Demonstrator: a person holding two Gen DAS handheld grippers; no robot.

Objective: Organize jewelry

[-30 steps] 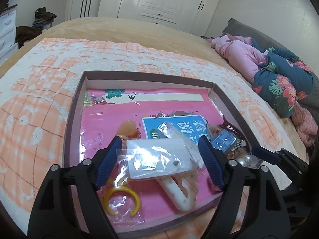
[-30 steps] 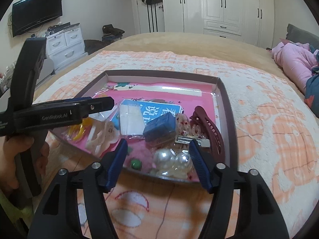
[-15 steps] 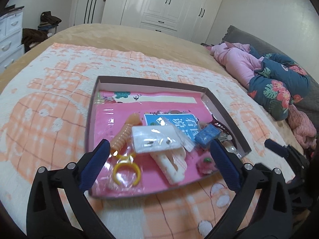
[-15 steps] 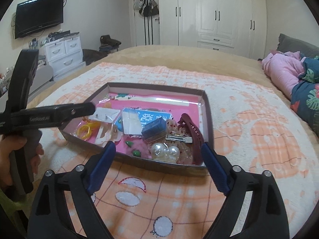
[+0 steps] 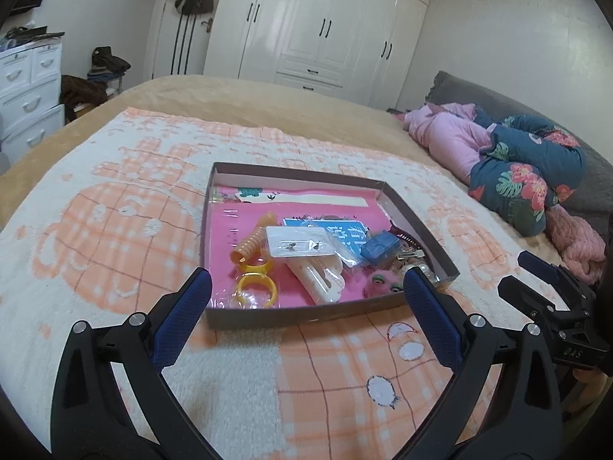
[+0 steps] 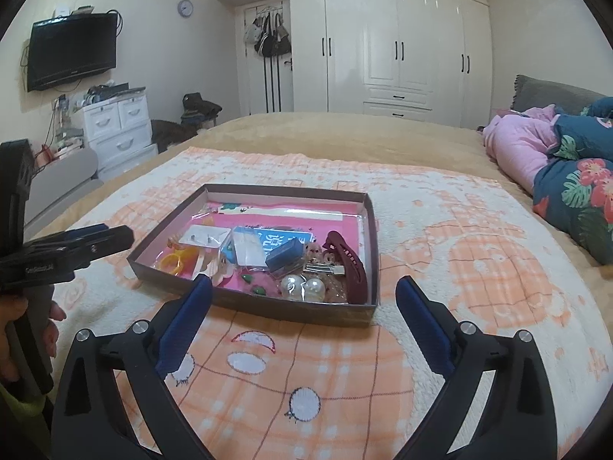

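A shallow brown box [image 5: 329,310] [image 6: 291,310] with a pink lining sits on the bed blanket. It holds an earring card in a clear bag [image 5: 299,243], a yellow ring [image 5: 256,287], an orange coil hair tie [image 5: 253,243], a white hair clip [image 5: 318,276], a small blue box [image 5: 379,247] [image 6: 285,253], a dark red claw clip [image 6: 346,262] and two pearls [image 6: 302,287]. My left gripper [image 5: 306,299] is open and empty, in front of the box's near edge. My right gripper [image 6: 302,306] is open and empty, also short of the box.
The orange-and-white blanket [image 5: 115,230] covers the bed. Pink and floral bedding [image 5: 517,161] lies at the right. White wardrobes [image 6: 402,38] stand at the back, a drawer unit [image 6: 118,130] and a wall TV [image 6: 72,50] at the left.
Both grippers have pulled back from over the box toward the near side and opened wider. The bagged earring card, earlier between the left fingers, lies in the box.
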